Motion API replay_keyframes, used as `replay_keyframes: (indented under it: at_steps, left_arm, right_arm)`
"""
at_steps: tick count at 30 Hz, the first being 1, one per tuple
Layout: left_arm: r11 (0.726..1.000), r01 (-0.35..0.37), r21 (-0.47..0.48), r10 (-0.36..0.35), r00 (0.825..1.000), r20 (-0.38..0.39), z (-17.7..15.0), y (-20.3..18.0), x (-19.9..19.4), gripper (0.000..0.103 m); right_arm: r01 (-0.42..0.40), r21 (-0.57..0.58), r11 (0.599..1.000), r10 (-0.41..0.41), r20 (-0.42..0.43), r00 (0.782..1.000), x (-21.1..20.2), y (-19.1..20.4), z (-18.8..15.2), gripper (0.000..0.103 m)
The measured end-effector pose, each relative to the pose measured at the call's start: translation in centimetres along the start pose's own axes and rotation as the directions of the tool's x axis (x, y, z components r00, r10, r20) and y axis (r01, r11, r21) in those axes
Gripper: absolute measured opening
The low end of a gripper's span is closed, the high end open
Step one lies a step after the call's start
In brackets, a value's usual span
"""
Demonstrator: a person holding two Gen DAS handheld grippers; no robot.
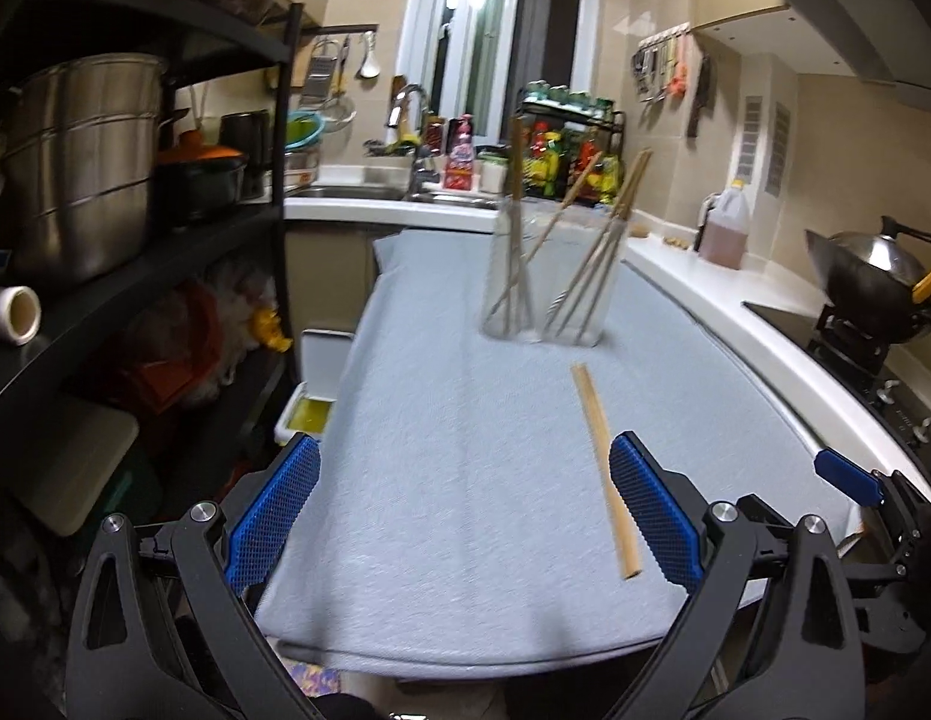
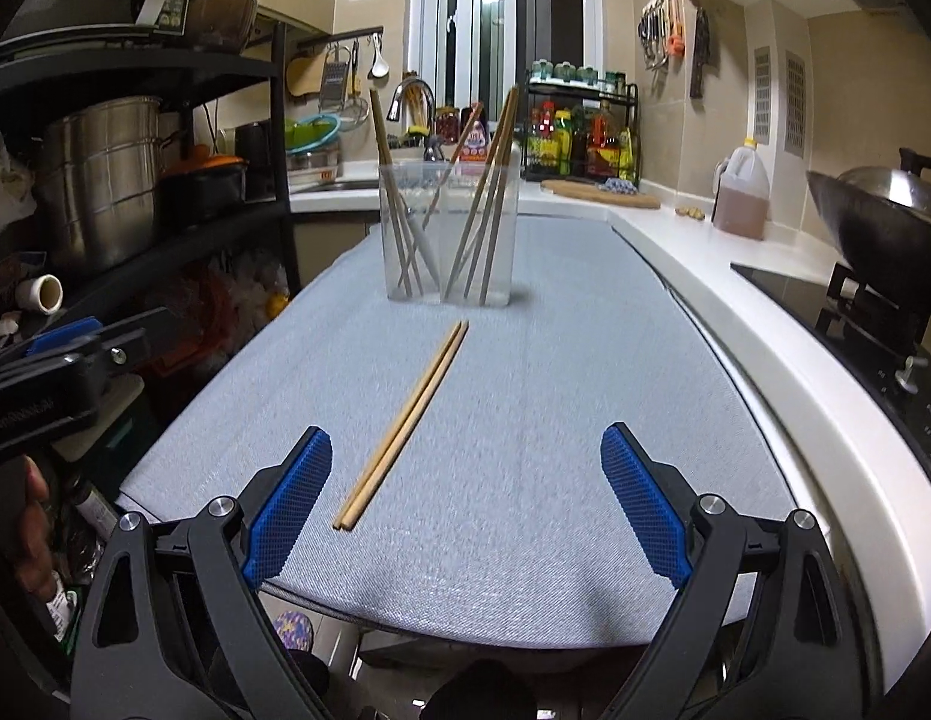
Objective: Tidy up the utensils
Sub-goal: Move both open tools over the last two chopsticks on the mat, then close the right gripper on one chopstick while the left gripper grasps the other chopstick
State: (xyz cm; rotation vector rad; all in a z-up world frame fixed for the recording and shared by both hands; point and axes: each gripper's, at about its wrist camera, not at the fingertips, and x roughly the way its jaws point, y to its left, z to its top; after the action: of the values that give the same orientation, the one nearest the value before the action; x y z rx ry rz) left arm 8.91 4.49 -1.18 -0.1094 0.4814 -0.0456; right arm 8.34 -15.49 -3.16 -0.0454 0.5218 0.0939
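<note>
Left gripper [image 1: 462,513]: jaws spread wide, nothing between the blue pads, hovering over the near end of the table.
Right gripper [image 2: 465,501]: likewise wide open and holding nothing, off to the right.
Loose chopsticks [image 2: 405,423]: a pair lying side by side on the grey cloth [image 2: 555,390], slanting away toward the holder, between the two grippers.
Clear holder [image 2: 450,234]: upright farther back on the cloth (two compartments, by the look of it), with chopsticks leaning in each.
Wok [image 2: 879,216]: on the stove at right.
</note>
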Motion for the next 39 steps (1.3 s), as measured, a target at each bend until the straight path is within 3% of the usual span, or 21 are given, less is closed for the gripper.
replay_keyframes:
  at_steps: [7, 13, 17, 21, 26, 28, 29, 32, 34, 39]
  left_arm:
    - [0.995, -0.093, -0.027, 0.092, 0.995, -0.026, -0.9, 3.4, 0.4, 0.094]
    - [0.989, -0.135, -0.057, 0.133, 0.99, -0.037, -1.0, 5.4, 0.7, 0.094]
    - [0.989, -0.137, -0.049, 0.135, 0.99, -0.033, -0.8, 5.5, 0.7, 0.094]
    - [0.99, -0.133, -0.044, 0.132, 0.991, -0.035, -0.8, 5.3, 1.0, 0.094]
    - [0.992, -0.12, -0.037, 0.119, 0.992, -0.04, -1.0, 4.6, 1.2, 0.094]
    - [0.993, -0.115, -0.031, 0.114, 0.993, -0.043, -1.1, 4.2, 1.3, 0.094]
    - [0.994, -0.109, -0.029, 0.108, 0.993, -0.046, -1.2, 3.9, 1.4, 0.094]
    - [0.996, -0.09, -0.026, 0.089, 0.995, -0.048, -1.3, 2.9, 1.6, 0.094]
    - [0.997, -0.066, -0.028, 0.064, 0.997, -0.043, -1.4, 2.3, 1.6, 0.094]
    - [0.998, 0.062, -0.024, -0.062, 0.997, -0.038, -2.5, -1.3, 2.4, 0.094]
  right_arm:
    - [0.028, 0.048, 0.998, -0.024, -0.094, 0.995, 3.4, 0.7, -1.8, 0.086]
    - [0.024, 0.083, 0.996, -0.01, -0.164, 0.986, 6.1, 2.1, -2.6, 0.074]
    - [0.02, 0.079, 0.997, -0.008, -0.152, 0.988, 6.4, 2.7, -2.9, 0.061]
    - [0.018, 0.088, 0.996, -0.005, -0.143, 0.99, 6.1, 2.4, -3.3, 0.059]
    - [0.08, 0.038, 0.996, -0.075, -0.123, 0.989, 6.2, 2.1, -3.6, 0.05]
    - [0.062, 0.038, 0.997, -0.057, -0.109, 0.992, 6.4, 1.8, -3.7, 0.033]
    - [0.025, 0.024, 0.999, -0.023, -0.101, 0.995, 6.5, 1.9, -3.7, 0.005]
    - [-0.015, -0.005, 1.0, 0.014, -0.088, 0.996, 6.5, 1.9, -3.7, 0.006]
    - [-0.081, 0.107, 0.991, 0.091, -0.098, 0.991, 6.6, 0.0, -3.7, 0.006]
    - [-0.037, 0.174, 0.984, 0.053, -0.086, 0.995, 6.1, -3.8, -4.1, 0.006]
